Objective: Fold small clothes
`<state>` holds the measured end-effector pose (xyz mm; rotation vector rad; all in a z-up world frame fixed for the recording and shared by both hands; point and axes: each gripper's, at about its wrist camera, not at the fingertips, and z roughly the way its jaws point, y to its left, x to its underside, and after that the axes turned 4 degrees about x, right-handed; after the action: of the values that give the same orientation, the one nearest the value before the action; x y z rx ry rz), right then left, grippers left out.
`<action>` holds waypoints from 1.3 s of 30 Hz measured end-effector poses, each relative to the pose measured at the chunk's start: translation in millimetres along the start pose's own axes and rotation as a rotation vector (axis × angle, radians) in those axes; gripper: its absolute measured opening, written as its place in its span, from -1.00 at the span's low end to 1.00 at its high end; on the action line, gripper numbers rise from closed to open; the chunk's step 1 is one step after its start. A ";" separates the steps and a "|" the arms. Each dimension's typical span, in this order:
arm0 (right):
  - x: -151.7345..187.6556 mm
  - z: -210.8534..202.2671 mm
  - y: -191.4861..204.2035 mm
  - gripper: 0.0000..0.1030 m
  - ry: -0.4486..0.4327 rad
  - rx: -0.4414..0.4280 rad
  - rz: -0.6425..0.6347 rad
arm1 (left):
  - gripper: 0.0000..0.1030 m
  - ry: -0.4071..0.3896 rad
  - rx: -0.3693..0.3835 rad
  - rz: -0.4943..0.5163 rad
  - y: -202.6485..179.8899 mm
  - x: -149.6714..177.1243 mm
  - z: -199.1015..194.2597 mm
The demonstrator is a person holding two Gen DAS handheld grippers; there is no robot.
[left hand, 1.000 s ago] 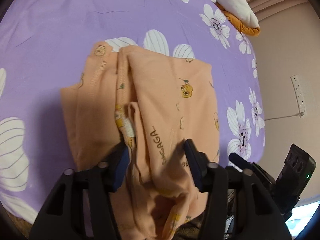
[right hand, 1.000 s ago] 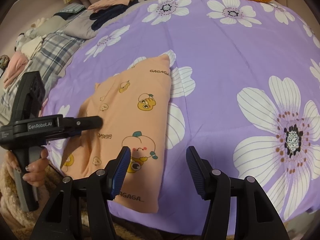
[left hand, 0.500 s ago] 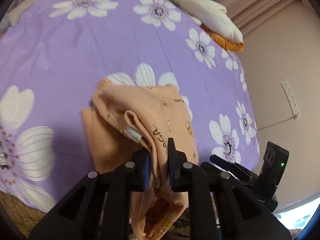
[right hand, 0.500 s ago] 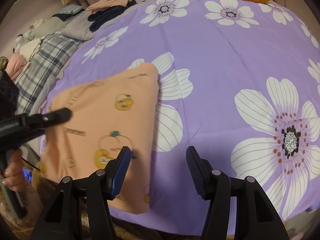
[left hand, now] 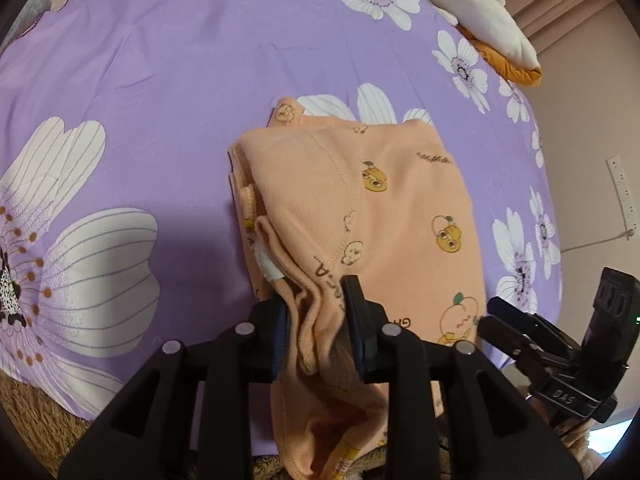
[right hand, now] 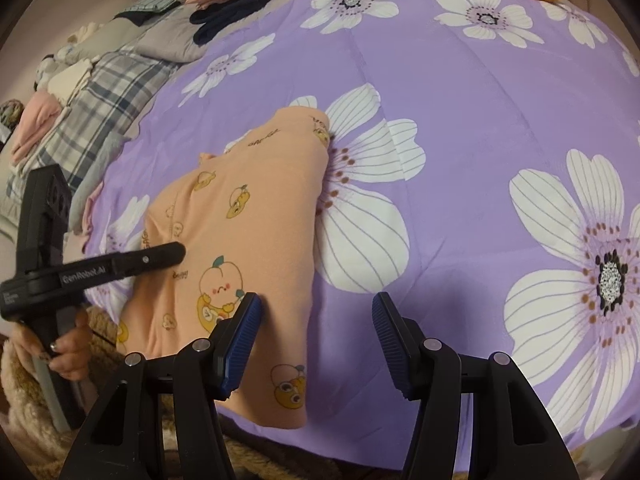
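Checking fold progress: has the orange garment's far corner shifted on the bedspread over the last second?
Yes. In the right wrist view, the orange garment has its far corner reaching farther up over the white flower, which it previously stopped short of.

One peach garment (left hand: pixel 384 216), two hand-held grippers, left (left hand: pixel 320 308) and right (right hand: pixel 316 340), one purple bedspread (right hand: pixel 460 100).

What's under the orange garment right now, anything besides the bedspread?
Only the purple flowered bedspread shows around the orange garment, which lies folded on it with its near end hanging over the bed's edge. The left gripper pinches a bunched fold. Whatever lies beneath the cloth is covered.
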<state>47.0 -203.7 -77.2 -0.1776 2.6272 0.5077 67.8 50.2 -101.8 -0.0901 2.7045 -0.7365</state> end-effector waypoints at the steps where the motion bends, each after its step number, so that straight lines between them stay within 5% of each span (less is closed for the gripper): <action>1: 0.0 -0.8 1.4 0.11 -0.003 0.003 -0.004 | -0.36 -0.006 0.001 0.009 -1.5 -0.5 -3.4; 2: -0.2 -1.1 2.1 0.11 -0.004 0.003 -0.007 | -0.25 -0.017 -0.004 0.019 -3.2 -0.4 -8.0; 4: -1.0 -1.4 3.2 0.12 -0.008 0.002 -0.013 | 0.42 -0.064 -0.043 0.031 -4.0 1.4 -19.1; 5: -1.6 -1.2 3.2 0.12 -0.009 0.002 -0.013 | 0.52 -0.097 -0.057 0.033 -2.1 1.7 -24.7; 9: -5.6 4.9 4.0 0.41 -0.008 0.003 0.001 | 0.56 -0.104 -0.040 0.016 10.2 6.0 -24.3; 16: -11.7 23.7 7.1 0.41 0.027 -0.093 0.034 | 0.56 0.000 0.025 0.006 11.6 18.5 3.0; 20: -12.9 33.7 12.1 0.41 0.051 -0.128 0.034 | 0.48 -0.008 0.042 0.015 9.6 17.1 7.4; 23: -13.0 41.3 13.8 0.39 0.058 -0.168 0.034 | -0.12 0.001 0.115 0.002 9.2 16.8 14.6; 27: -13.5 44.8 15.5 0.07 0.050 -0.173 0.035 | -0.40 -0.018 0.132 -0.012 1.4 17.2 13.9; 30: -13.6 34.6 15.0 -0.38 0.023 -0.174 0.028 | -0.50 -0.043 0.136 0.037 -15.6 17.8 3.0; 39: -29.4 -28.4 7.6 -0.45 -0.154 -0.171 -0.009 | -0.51 -0.112 0.218 0.210 -78.1 -3.4 -15.4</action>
<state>59.9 -206.3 -37.7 -0.1966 2.4327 0.7141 63.7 -9.3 -49.0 0.1956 2.4627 -0.9249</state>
